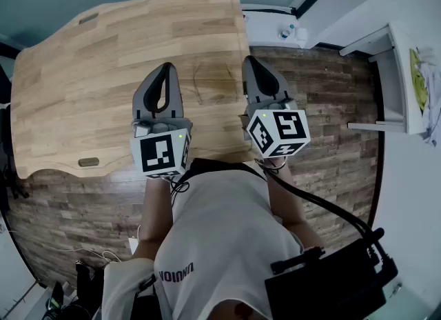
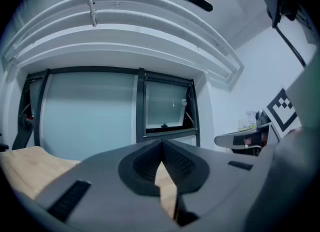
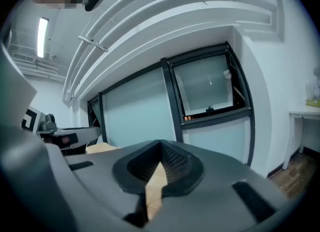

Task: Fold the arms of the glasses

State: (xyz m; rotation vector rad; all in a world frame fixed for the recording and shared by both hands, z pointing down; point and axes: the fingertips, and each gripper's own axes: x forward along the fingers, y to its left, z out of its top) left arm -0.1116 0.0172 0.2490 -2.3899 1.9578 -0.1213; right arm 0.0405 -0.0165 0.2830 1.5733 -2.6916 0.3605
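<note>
Where the glasses were: we found them in no view, not even on the desk [image 1: 83, 70].
Left gripper [image 1: 166, 72]: jaws closed, holding nothing.
Right gripper [image 1: 251, 65]: jaws closed, also empty.
Progress: we judged nothing was begun; both arms were left to fold.

In the head view, the marker cubes of the left gripper [image 1: 167, 67] and right gripper [image 1: 249, 61] largely cover the hands that hold them, and the person's torso [image 1: 220, 243] hides part of the near edge of the wooden table [image 1: 103, 70]. The items [image 1: 286, 32] on the white ledge beyond it are too small to identify, and the white desk [image 1: 398, 70] is cut off by the right edge. In both gripper views, the blurred grey gripper body blocks most of the table.
</note>
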